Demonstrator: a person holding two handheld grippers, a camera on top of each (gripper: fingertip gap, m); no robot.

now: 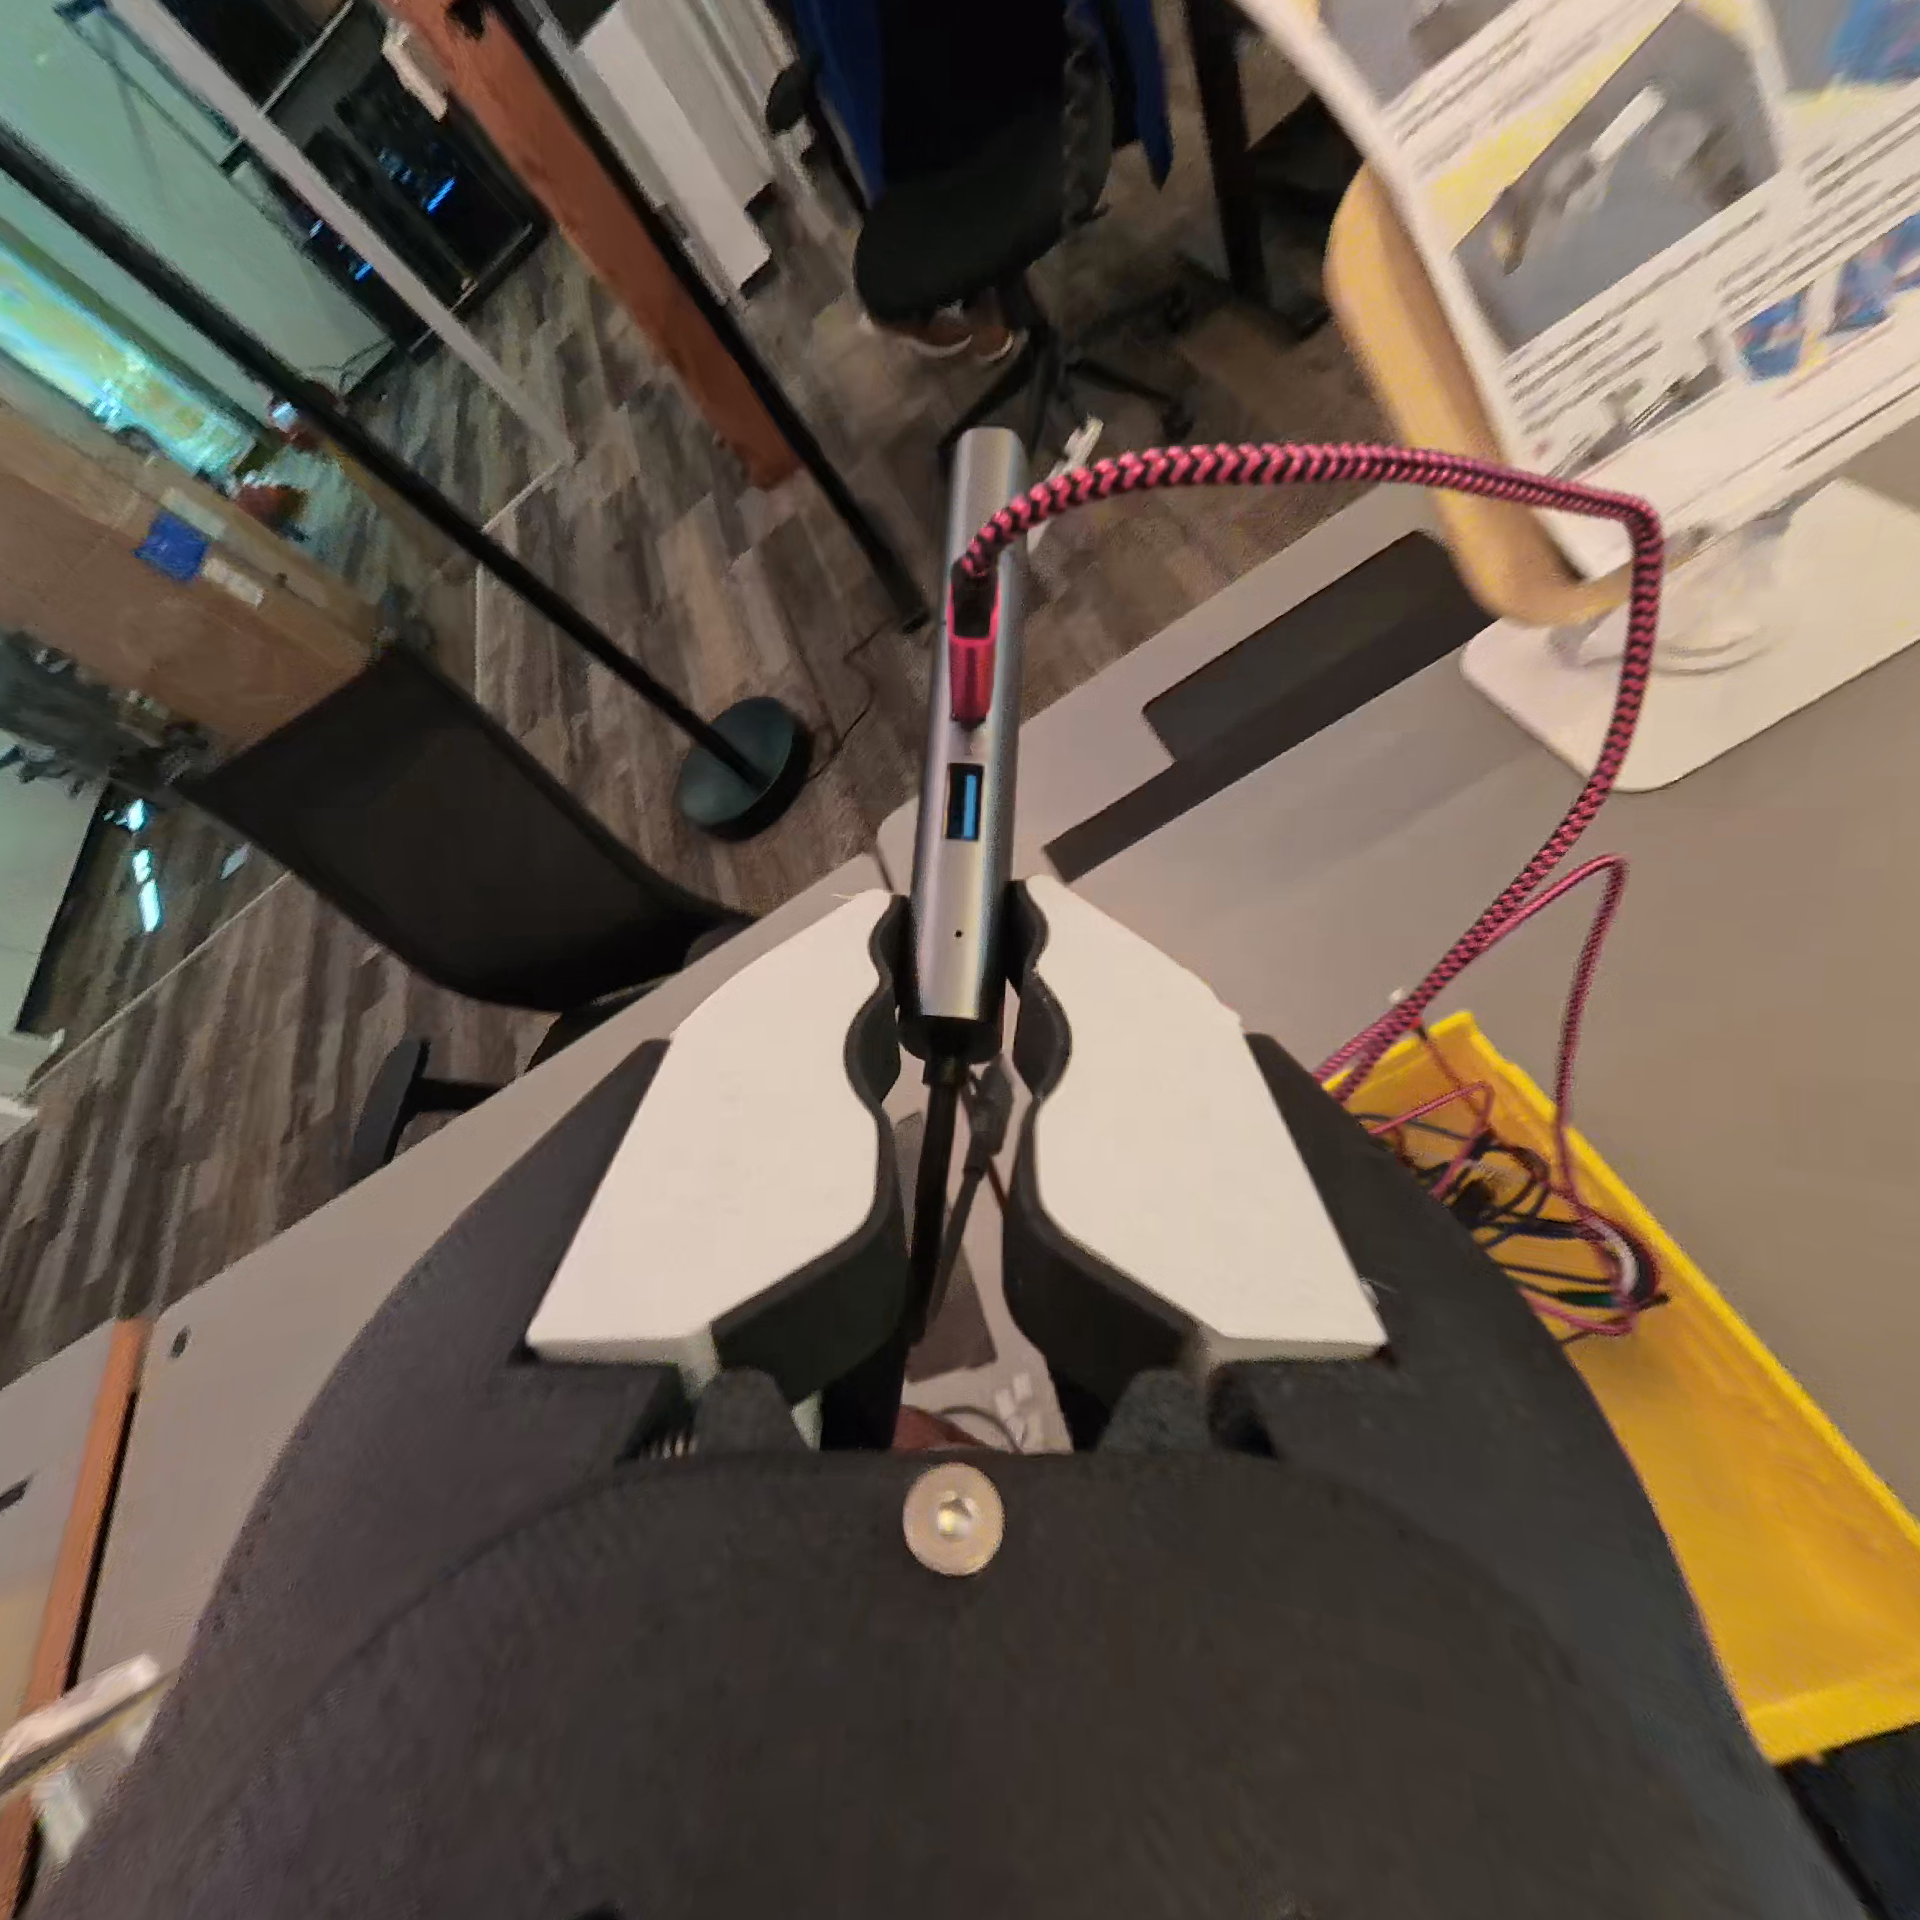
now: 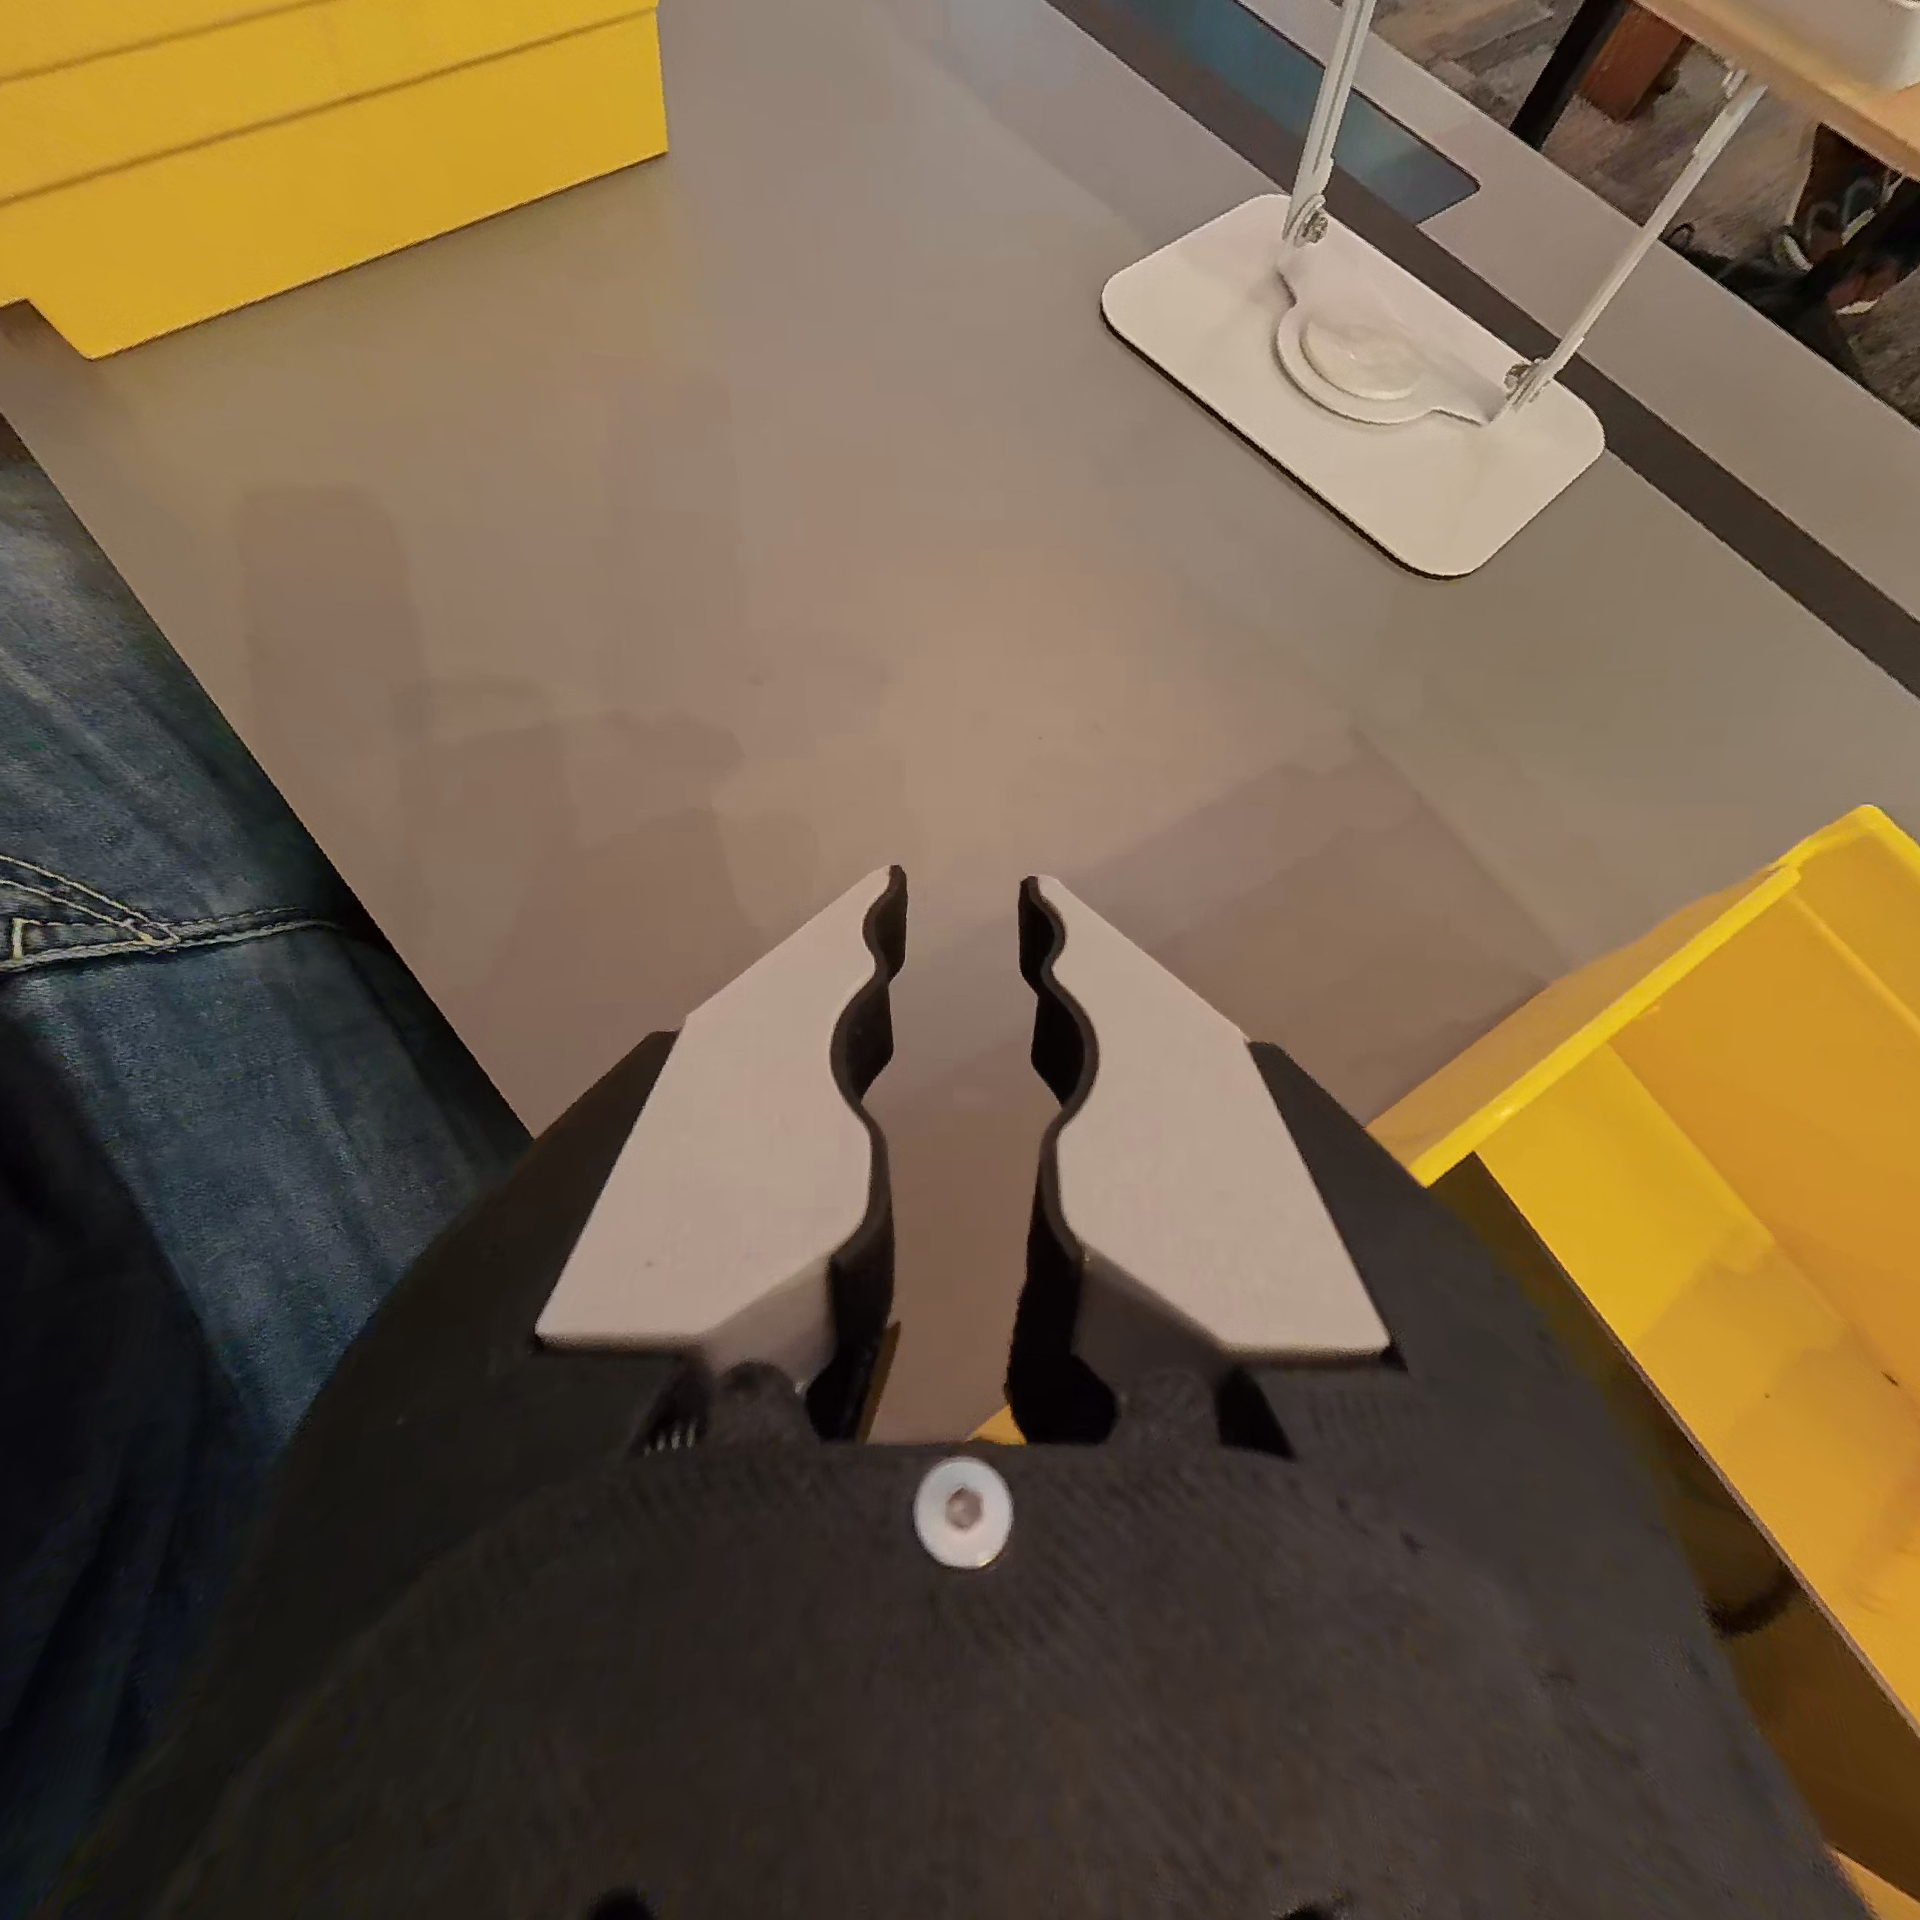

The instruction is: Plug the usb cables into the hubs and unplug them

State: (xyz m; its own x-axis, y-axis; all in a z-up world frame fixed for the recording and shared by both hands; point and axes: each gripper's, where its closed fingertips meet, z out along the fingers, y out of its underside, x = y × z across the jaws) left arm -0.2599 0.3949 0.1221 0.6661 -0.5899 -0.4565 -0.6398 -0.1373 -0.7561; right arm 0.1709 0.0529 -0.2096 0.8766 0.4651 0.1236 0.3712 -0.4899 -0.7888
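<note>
The slim grey USB hub [image 1: 961, 831] is standing up out of the left gripper [image 1: 958, 914], whose two fingertips are pinching it near its lower end so that it is being held clear above the grey table [image 1: 1714, 935]. A red USB plug [image 1: 975, 660] is sitting in one of the hub's side ports, and just below it a blue port [image 1: 964, 802] is showing bare. From the plug, the red-and-black braided cable [image 1: 1455, 462] is arching up and over to the right, then dropping down toward the yellow bin [image 1: 1766, 1455], where it is joining a tangle of thin wires [image 1: 1538, 1226]. A black lead is hanging from the hub's lower end, passing down between the fingers.

The right gripper [image 2: 963, 883] is hovering low over a bare part of the table [image 2: 831, 520], its jaws standing apart with nothing between them. A second yellow bin [image 2: 1714, 1195] is sitting just to its right, a yellow box [image 2: 312, 156] is resting farther back on the left, and a white stand base [image 2: 1351, 384] is lying toward the far right. Blue denim [image 2: 156, 831] of a person's leg is showing at the table's near edge.
</note>
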